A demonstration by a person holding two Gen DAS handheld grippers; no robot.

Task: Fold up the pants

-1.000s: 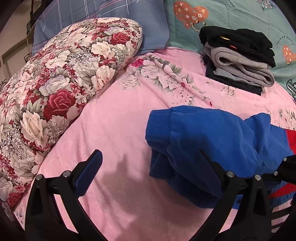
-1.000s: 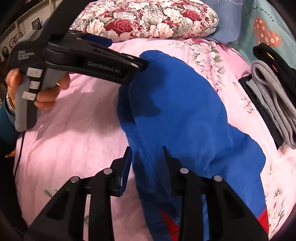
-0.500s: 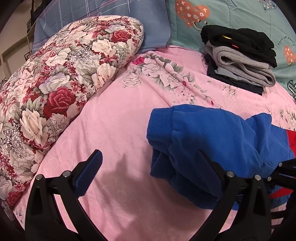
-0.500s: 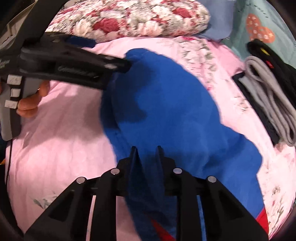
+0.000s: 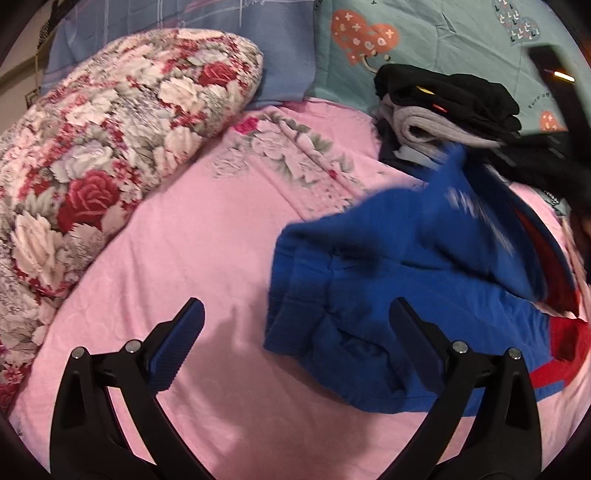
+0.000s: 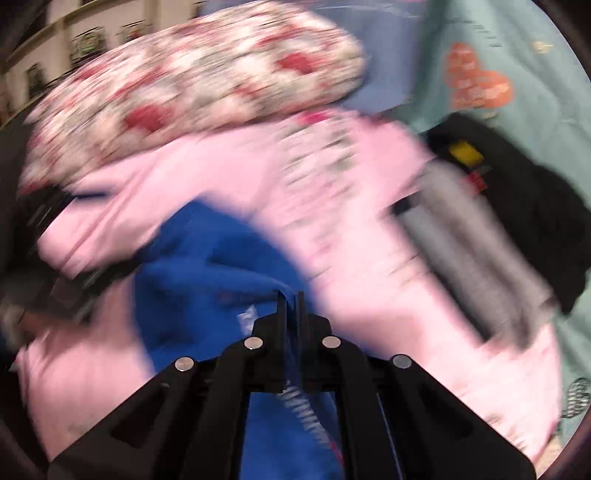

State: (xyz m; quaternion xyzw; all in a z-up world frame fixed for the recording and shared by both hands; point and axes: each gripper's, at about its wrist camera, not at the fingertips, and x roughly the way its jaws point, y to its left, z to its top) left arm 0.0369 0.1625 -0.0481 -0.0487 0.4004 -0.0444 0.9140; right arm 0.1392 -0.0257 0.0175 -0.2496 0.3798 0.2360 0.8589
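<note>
Blue pants [image 5: 388, 280] with red trim lie on the pink bed sheet [image 5: 207, 236]. In the left wrist view one part of them is pulled up and back toward the clothes pile, blurred by motion. My left gripper [image 5: 295, 332] stands open just above the sheet, its right finger over the pants' near fold and nothing pinched. In the blurred right wrist view my right gripper [image 6: 290, 299] is shut on a lifted fold of the blue pants [image 6: 207, 280], the cloth squeezed between its pads.
A floral quilt roll [image 5: 103, 147] lies along the left. A pile of folded black and grey clothes [image 5: 443, 107] sits at the back right, before a teal pillow [image 5: 424, 33] and a blue one [image 5: 273, 51].
My right gripper closed on the pants' edge and swung up and away with it, dragging a blue flap toward the clothes pile. The left gripper stayed put and open.
</note>
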